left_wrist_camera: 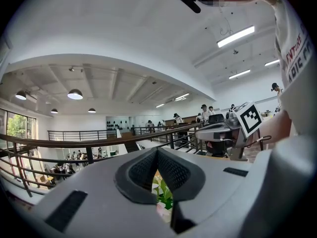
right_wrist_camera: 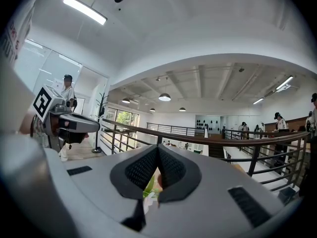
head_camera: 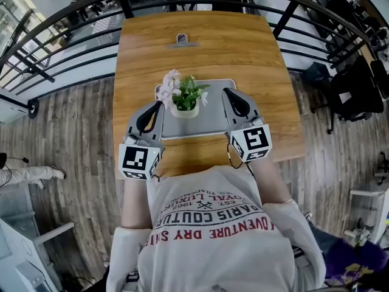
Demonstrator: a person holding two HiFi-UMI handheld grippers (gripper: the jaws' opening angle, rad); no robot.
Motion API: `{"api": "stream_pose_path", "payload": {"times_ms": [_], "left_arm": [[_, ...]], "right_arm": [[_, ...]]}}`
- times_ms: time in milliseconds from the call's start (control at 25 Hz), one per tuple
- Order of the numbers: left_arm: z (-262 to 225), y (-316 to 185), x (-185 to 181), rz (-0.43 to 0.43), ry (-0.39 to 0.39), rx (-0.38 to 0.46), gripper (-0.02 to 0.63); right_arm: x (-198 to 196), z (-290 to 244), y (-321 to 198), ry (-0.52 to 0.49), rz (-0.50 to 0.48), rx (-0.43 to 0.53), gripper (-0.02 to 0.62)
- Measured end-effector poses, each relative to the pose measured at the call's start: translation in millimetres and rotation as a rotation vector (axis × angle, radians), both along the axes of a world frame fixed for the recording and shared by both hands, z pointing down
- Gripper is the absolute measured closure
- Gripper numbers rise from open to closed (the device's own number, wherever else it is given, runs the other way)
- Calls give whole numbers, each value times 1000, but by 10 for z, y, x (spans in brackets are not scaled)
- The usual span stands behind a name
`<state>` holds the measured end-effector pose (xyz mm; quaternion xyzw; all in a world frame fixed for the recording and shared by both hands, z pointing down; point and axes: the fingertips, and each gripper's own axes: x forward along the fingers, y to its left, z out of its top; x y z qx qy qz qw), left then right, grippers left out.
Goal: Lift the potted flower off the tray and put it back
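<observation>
i have both grippers low over the near half of the wooden table (head_camera: 200,47), one at each side of the grey tray (head_camera: 209,125). the potted flower (head_camera: 184,99) stands upright on the tray, toward its far edge and left of its middle. its white pot (head_camera: 184,111) sits flat on the tray, with green leaves above it and pale pink blooms leaning out toward the tray's far left corner. the left gripper (head_camera: 158,106) lies along the tray's left edge with its tip just beside the blooms; i cannot tell if it touches them. in the left gripper view its jaws are closed, the pads meeting at the tip with nothing between them, and leaves show through the gap below. the right gripper (head_camera: 227,93) lies along the tray's right edge, near the plant but apart from it. its jaws are also closed tip to tip on nothing, with a bit of green and pink behind them. each gripper's marker cube faces up at the table's near edge. a metal clip (head_camera: 181,40) lies near the table's far edge, well apart from the tray. a dark railing (head_camera: 61,18) curves round beyond the table.
</observation>
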<state>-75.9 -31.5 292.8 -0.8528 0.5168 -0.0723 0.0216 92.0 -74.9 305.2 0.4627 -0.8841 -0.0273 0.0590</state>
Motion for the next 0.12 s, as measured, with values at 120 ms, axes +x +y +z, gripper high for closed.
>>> {"api": "stream_pose_path", "payload": {"times_ms": [120], "left_arm": [[6, 1, -18, 4, 2, -5, 594]], "right_arm": [[-48, -27, 5, -5, -9, 9, 569]]}}
